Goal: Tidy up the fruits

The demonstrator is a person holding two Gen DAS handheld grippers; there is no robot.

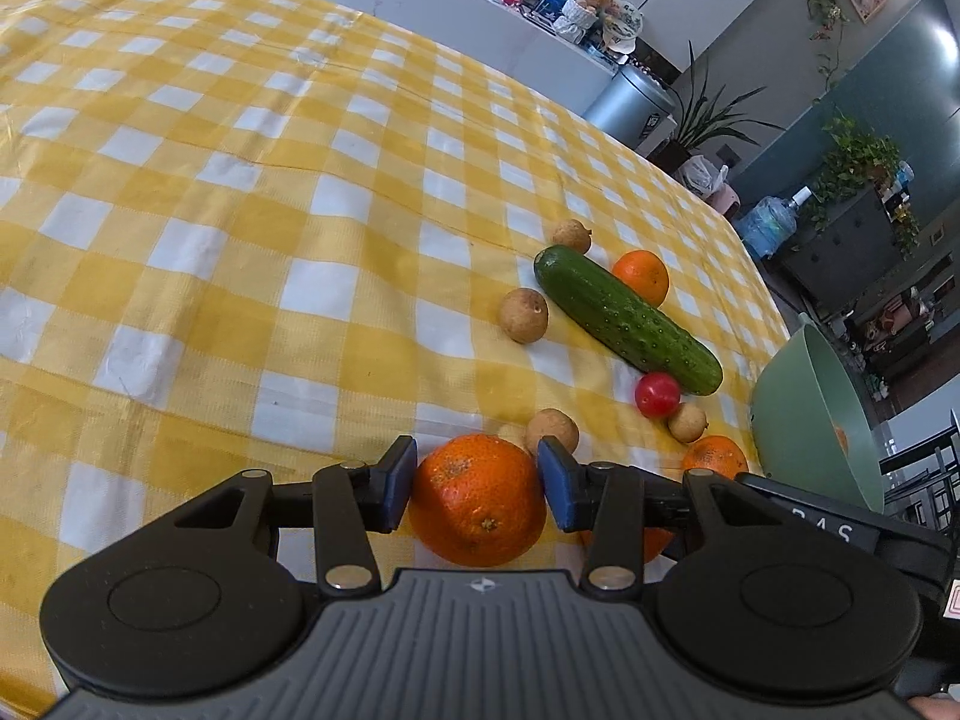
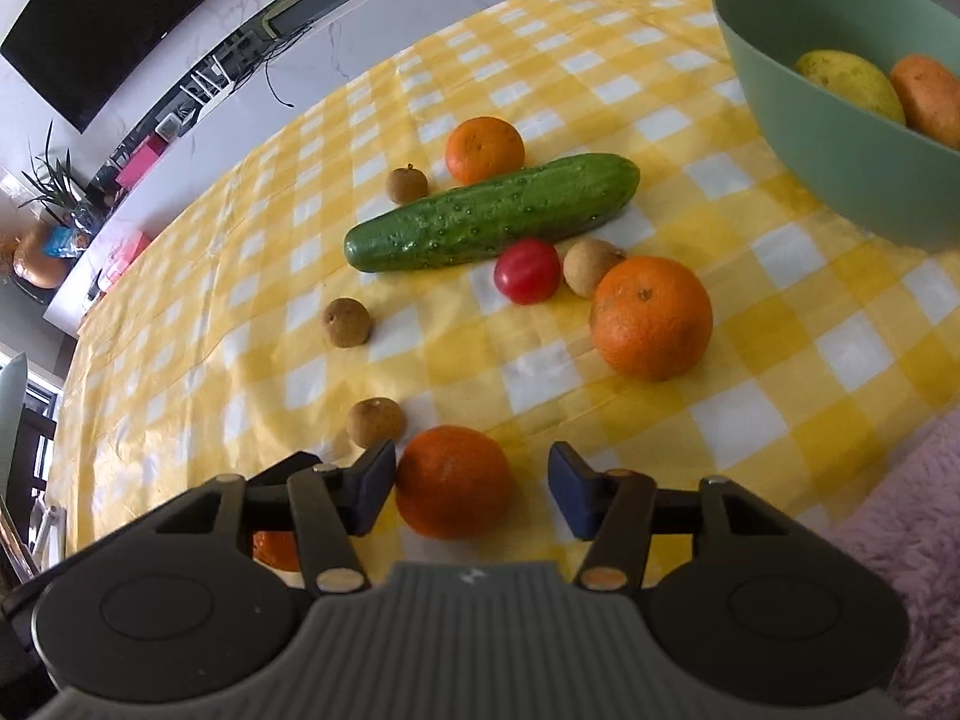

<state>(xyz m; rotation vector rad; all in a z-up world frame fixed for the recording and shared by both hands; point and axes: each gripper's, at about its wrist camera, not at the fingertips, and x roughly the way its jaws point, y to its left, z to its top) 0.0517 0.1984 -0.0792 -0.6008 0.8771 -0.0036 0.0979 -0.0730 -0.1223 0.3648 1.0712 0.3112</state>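
In the left wrist view my left gripper [image 1: 477, 489] has its blue pads on both sides of a large orange [image 1: 480, 501] on the checked cloth. In the right wrist view my right gripper [image 2: 471, 495] is open around another orange [image 2: 453, 480], which touches the left pad only. A cucumber [image 2: 492, 213], a cherry tomato [image 2: 527, 271], two more oranges [image 2: 651, 318] [image 2: 485, 149] and several brown longans [image 2: 347, 322] lie on the cloth. A green bowl [image 2: 840, 156] at the right holds a yellow fruit [image 2: 849, 84] and an orange fruit [image 2: 927, 96].
The yellow-and-white checked tablecloth [image 1: 240, 180] stretches far to the left. The table edge runs behind the fruit, with a counter, bin and plants beyond. A pink fuzzy fabric [image 2: 900, 540] lies at the right near edge. The bowl [image 1: 804, 414] stands at the table's right edge.
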